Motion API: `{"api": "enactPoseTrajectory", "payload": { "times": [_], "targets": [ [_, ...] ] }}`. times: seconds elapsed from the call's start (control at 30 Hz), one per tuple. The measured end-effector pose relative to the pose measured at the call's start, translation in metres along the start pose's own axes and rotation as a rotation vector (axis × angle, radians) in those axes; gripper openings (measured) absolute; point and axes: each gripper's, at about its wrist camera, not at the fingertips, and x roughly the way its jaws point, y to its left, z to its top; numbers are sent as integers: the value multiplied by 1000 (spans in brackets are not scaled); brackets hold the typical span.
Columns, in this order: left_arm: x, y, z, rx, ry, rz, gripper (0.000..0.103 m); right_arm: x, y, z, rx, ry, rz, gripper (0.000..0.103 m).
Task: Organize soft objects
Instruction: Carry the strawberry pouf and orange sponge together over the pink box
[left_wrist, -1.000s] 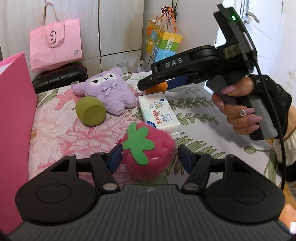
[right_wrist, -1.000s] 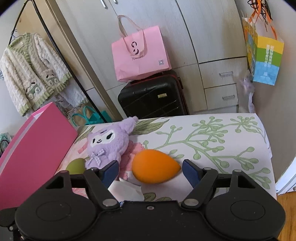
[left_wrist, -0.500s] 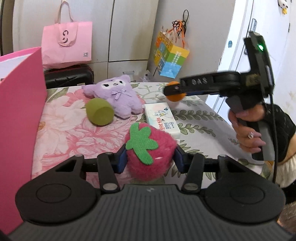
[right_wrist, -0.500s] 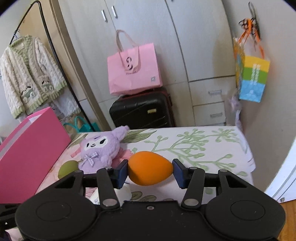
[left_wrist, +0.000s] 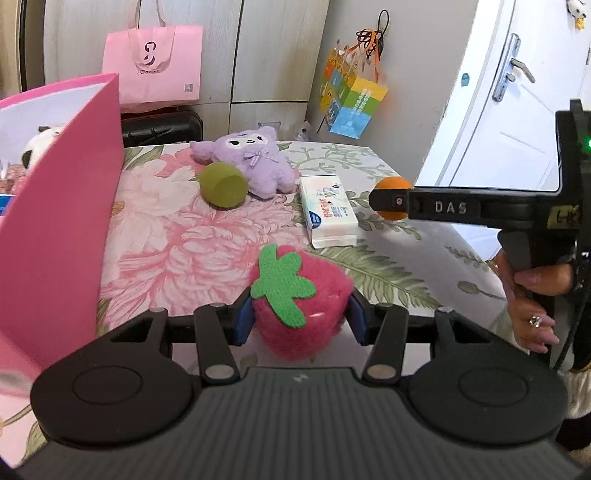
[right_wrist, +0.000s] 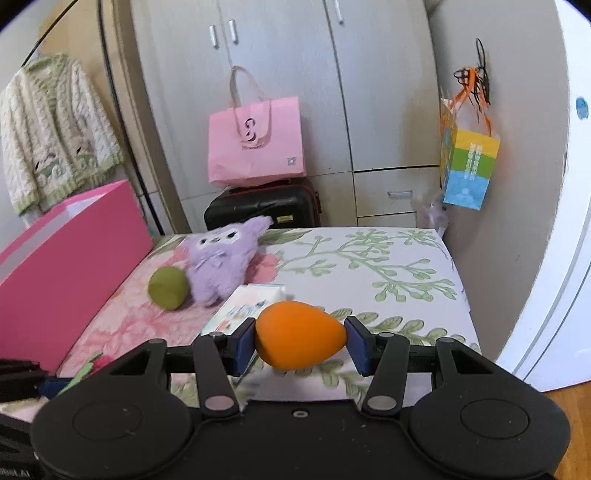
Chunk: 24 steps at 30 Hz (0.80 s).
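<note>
My left gripper is shut on a fuzzy pink strawberry plush with a green leaf, held above the floral table. My right gripper is shut on an orange egg-shaped sponge; it also shows in the left wrist view at the right, raised over the table. A purple plush toy and an olive green sponge lie on the table behind. An open pink box stands at the left with a panda plush inside.
A white tissue pack lies mid-table. A black suitcase with a pink bag stands behind the table. A colourful bag hangs on the right wall. A white door is at the right.
Both grippers closed on their objects and lifted them. The right gripper moved back and to the right with the orange sponge; the left rose with the strawberry.
</note>
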Motion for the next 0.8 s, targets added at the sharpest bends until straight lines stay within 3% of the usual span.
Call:
{"api": "enactPoseTrajectory", "payload": {
  "times": [0.13,0.27,0.53,0.8],
  "targets": [
    [-14,4,-3,-25,32,-28,50,-14,13,-10,-40,-1,-5,57],
    [-26,8,-9,-49,46,-56,50,-31,23,-21,-28,2,57,57],
    [-55,13,-25,-66,30,-29,50,-58,49,-39,-44,27,176,57],
    [-92,31,-42,-108,-1,-2,50,-73,64,-52,-70,63,194,57]
  ]
}}
